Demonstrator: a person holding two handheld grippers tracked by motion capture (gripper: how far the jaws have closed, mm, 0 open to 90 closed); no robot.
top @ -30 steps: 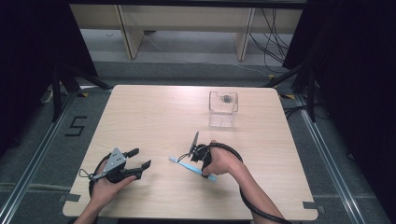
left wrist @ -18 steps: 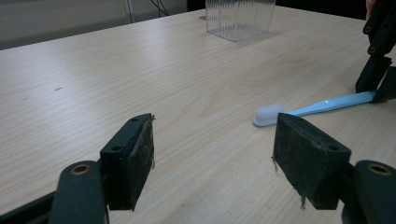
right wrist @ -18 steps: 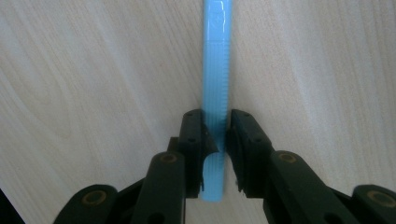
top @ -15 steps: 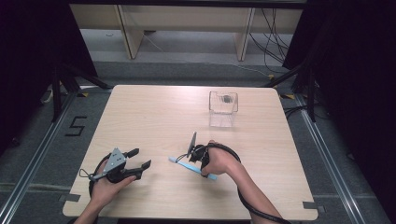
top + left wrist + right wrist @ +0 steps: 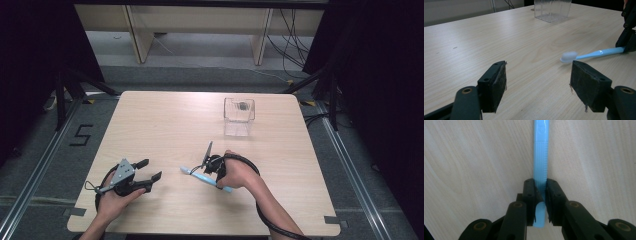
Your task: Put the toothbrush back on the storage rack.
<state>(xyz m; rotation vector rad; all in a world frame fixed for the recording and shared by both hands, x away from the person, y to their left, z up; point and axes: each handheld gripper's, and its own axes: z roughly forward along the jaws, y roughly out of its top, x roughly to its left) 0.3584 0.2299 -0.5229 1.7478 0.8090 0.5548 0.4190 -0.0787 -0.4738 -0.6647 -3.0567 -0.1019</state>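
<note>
Right gripper view, right gripper [image 5: 540, 185] clamped on blue toothbrush [image 5: 540, 155], left gripper [image 5: 537, 82] apart.

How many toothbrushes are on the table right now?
1: the blue toothbrush lies near the front middle of the table, its handle clamped in the right gripper. None seen elsewhere.

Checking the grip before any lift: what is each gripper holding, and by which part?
The right gripper has its jaws shut on the blue toothbrush, near the handle's end. The left gripper is open, holding nothing.
</note>
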